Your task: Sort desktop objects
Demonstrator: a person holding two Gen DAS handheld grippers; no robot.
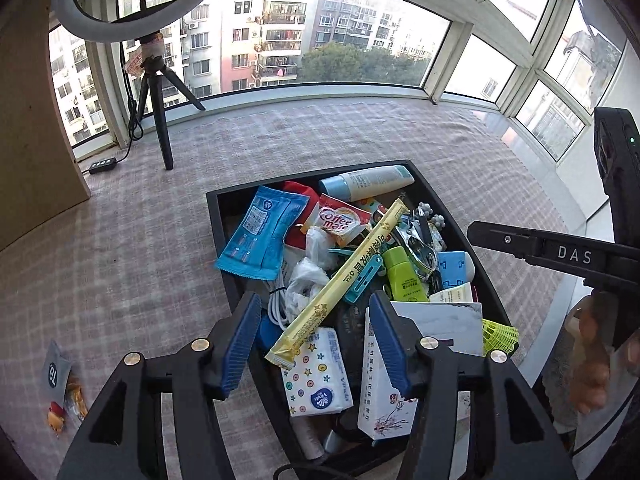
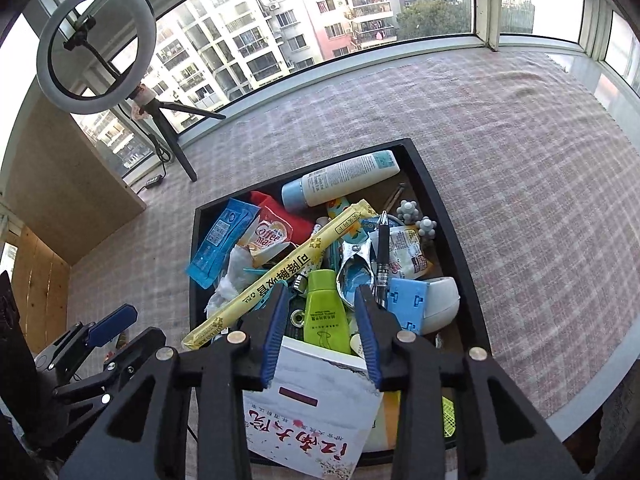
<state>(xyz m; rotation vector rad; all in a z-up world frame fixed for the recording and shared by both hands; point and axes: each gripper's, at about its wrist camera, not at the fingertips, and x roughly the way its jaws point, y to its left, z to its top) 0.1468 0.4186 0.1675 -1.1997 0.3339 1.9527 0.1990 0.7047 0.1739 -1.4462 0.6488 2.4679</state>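
A black tray (image 1: 214, 200) (image 2: 452, 216) on the checked cloth is heaped with small items: a blue wet-wipe pack (image 1: 260, 232), a long yellow packet (image 1: 344, 276) (image 2: 280, 276), a green bottle (image 1: 402, 276) (image 2: 324, 312), a white tube (image 1: 368, 180) (image 2: 344, 176), a star-print tissue pack (image 1: 316, 372) and a white booklet (image 2: 316, 408). My left gripper (image 1: 312, 344) is open above the tray's near end, over the yellow packet and tissue pack. My right gripper (image 2: 320, 332) is open above the green bottle and booklet. Neither holds anything.
A ring light on a black tripod (image 1: 160, 120) (image 2: 176, 140) stands at the back left by the window. A wooden board (image 1: 32, 140) leans at the left. A grey snack packet (image 1: 60, 384) lies on the cloth left of the tray. The right gripper's body (image 1: 560, 256) is beside the tray.
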